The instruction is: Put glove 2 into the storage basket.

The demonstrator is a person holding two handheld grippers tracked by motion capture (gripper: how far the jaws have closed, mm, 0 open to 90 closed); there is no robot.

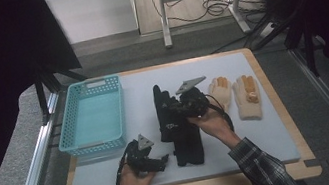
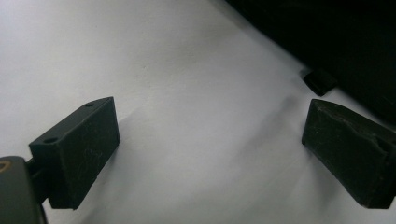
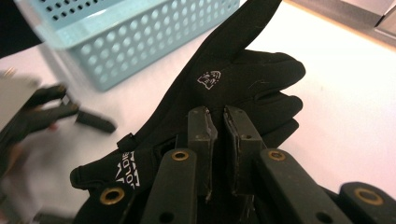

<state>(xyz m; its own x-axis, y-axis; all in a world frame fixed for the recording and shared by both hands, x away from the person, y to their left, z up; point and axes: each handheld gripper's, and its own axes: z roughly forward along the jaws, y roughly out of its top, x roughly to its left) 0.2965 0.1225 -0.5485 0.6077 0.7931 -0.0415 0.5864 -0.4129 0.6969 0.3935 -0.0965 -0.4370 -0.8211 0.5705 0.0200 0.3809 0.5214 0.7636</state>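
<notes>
The right gripper (image 3: 223, 122) has its jaws pinched on the black glove (image 3: 224, 88) over the surface (image 1: 269, 125), beside the basket (image 1: 91, 116). The left gripper (image 2: 210, 144) has its jaws wide apart, holding nothing.

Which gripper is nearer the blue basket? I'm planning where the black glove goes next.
Left. The left gripper rests open just below the blue basket. The right gripper, shut on the black glove, is farther off at mid-table.

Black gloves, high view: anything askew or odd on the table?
Nothing damaged or spilled. The black gloves lie overlapped in a loose pile mid-mat, unlike the cream gloves laid flat side by side. The right gripper is shut on a pinch of black glove; the blue basket holds nothing.
</notes>
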